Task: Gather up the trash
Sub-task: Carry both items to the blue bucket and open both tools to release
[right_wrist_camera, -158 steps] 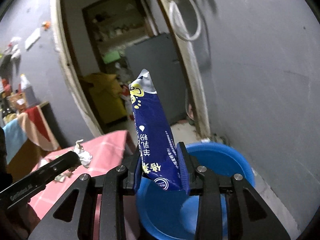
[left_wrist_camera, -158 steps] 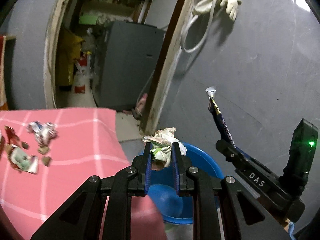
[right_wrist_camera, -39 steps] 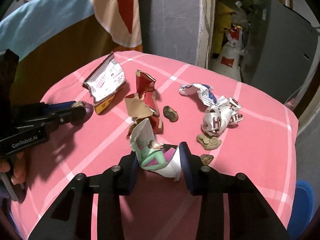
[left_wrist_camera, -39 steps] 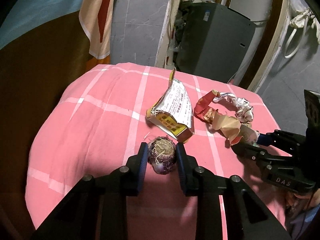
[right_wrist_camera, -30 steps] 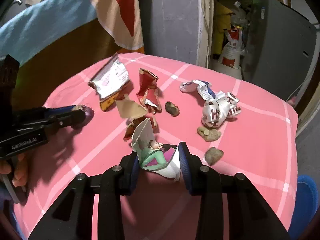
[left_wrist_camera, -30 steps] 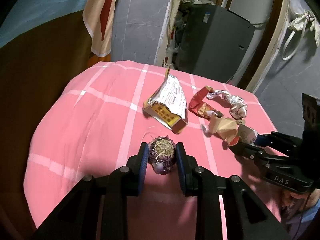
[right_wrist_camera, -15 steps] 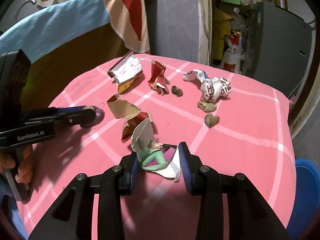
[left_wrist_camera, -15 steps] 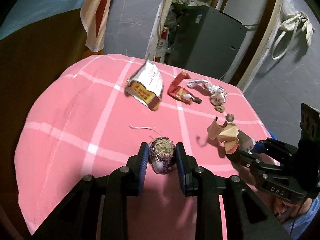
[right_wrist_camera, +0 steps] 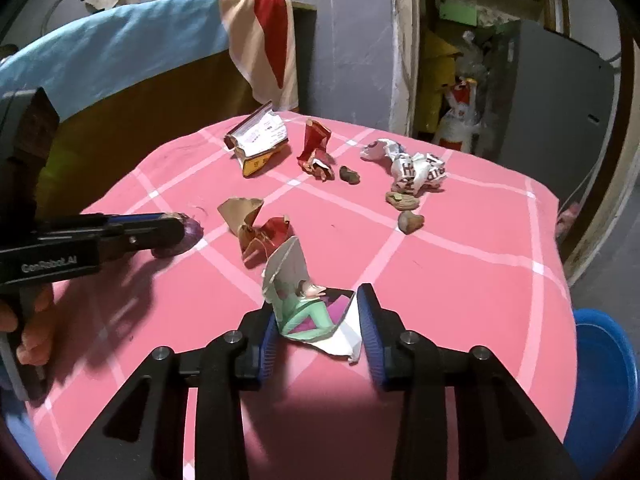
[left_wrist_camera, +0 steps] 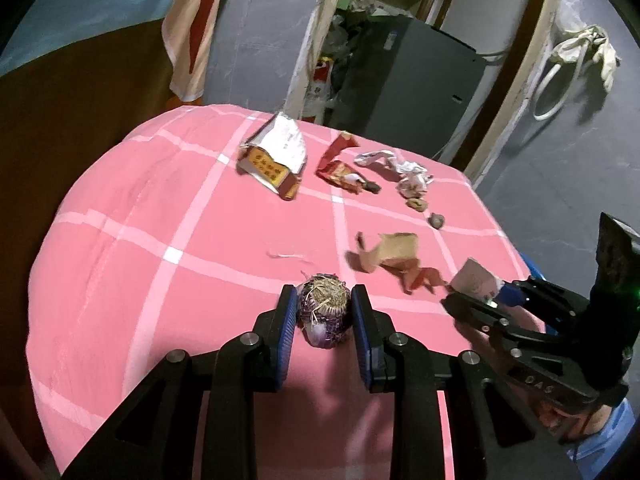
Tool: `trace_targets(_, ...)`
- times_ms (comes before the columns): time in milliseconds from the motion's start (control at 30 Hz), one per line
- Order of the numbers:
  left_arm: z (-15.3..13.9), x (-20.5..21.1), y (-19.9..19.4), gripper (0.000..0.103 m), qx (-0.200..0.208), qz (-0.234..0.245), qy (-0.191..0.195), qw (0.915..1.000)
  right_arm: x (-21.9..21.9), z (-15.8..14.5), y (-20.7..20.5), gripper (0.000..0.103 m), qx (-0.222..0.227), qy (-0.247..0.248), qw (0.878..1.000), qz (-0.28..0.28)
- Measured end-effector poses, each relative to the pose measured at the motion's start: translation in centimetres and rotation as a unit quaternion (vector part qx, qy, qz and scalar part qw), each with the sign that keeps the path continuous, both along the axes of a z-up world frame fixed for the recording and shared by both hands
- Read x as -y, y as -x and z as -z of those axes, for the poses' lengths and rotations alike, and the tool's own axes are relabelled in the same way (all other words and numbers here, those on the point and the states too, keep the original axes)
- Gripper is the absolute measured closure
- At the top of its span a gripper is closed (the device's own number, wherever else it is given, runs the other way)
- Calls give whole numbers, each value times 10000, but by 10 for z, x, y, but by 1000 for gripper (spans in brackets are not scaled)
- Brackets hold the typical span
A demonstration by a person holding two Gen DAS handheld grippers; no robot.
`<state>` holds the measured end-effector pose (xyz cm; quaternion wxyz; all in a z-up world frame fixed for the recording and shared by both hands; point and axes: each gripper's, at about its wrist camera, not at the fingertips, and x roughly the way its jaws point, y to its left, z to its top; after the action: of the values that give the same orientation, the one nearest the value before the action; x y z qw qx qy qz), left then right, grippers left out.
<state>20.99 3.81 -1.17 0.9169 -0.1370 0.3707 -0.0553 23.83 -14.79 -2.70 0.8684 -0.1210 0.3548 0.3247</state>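
My left gripper [left_wrist_camera: 323,312] is shut on a purple onion piece with dry roots [left_wrist_camera: 325,313], held above the pink checked tablecloth [left_wrist_camera: 160,208]. My right gripper [right_wrist_camera: 317,320] is shut on a crumpled white and green wrapper [right_wrist_camera: 308,312]. The left gripper shows in the right wrist view [right_wrist_camera: 168,236] at the left. On the cloth lie a brown and red paper scrap [right_wrist_camera: 256,224], a yellow and white carton [right_wrist_camera: 258,140], a red wrapper [right_wrist_camera: 316,150], a white crumpled wrapper [right_wrist_camera: 416,170] and small brown peel bits [right_wrist_camera: 410,222].
A blue basin [right_wrist_camera: 604,376] stands on the floor past the table's right edge. A dark grey cabinet [left_wrist_camera: 404,80] stands in the doorway behind. A brown board with draped blue and striped cloths [right_wrist_camera: 152,52] lines the left side.
Both grippers have pulled back from the trash pile, each still shut on its piece. The brown and red scrap that hung by the right gripper now lies on the cloth.
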Motion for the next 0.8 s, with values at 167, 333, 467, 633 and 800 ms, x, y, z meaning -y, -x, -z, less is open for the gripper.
trace_targets(167, -10, 12, 10, 80, 379, 128, 99, 9991, 12, -9, 15, 69, 420, -201, 9988, 155)
trace_targets(333, -31, 33, 17, 80, 976, 271, 211, 9946, 38, -34, 32, 69, 1103, -683, 9905, 448)
trace_targets(467, -51, 57, 20, 80, 1539, 423, 248, 9869, 68, -61, 44, 69, 1708, -1094, 9759, 809)
trace_targets(633, -76, 92, 21, 80, 2159, 643, 303, 9738, 113, -91, 53, 69, 2289, -1594, 9505, 1369)
trace_targets(800, -94, 132, 17, 80, 2625, 957, 361, 9595, 158, -103, 57, 69, 2596, -1685, 9310, 1937)
